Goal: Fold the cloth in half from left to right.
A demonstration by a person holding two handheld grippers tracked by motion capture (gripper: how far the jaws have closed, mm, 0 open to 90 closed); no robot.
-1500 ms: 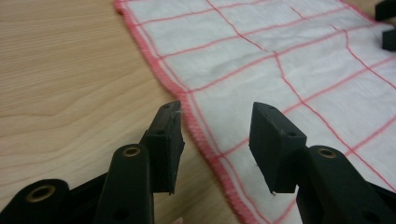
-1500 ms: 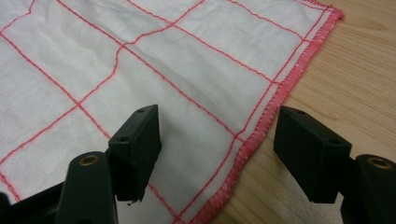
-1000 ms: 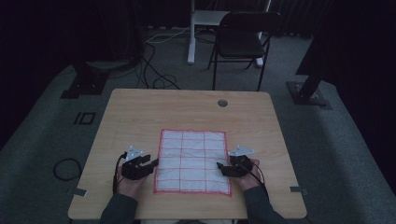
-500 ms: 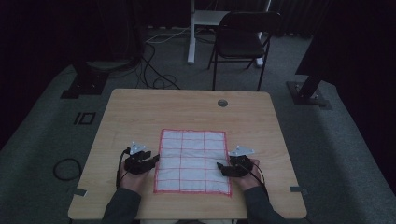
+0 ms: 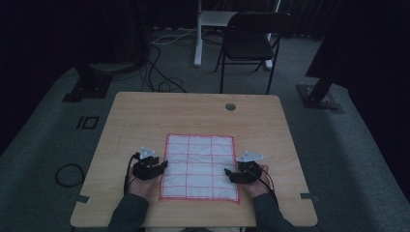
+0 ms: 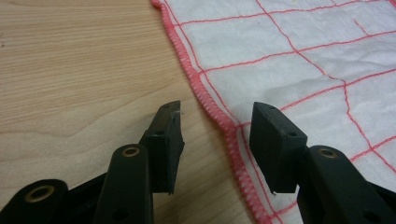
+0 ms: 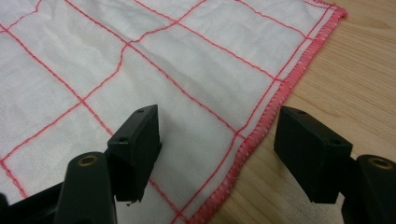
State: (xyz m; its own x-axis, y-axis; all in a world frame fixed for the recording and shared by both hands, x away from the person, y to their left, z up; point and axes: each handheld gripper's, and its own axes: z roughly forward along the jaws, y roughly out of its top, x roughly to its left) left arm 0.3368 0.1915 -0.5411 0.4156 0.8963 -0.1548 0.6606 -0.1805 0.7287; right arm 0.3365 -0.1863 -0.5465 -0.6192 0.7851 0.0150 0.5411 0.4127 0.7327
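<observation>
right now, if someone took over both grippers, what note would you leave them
Left gripper: open, fingers straddling the cloth's left hem, holding nothing.
Right gripper: open, astride the right hem, holding nothing.
Cloth: white with red grid, lying flat and spread on the wooden table, near the person's edge.
Done: both grippers lined up at opposite edges.
Left: probably close on the hems, then lift or fold.

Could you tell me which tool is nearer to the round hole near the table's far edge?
Right. The right tool sits at the cloth's right edge, almost straight below the hole; the left tool is farther off to the left.
</observation>
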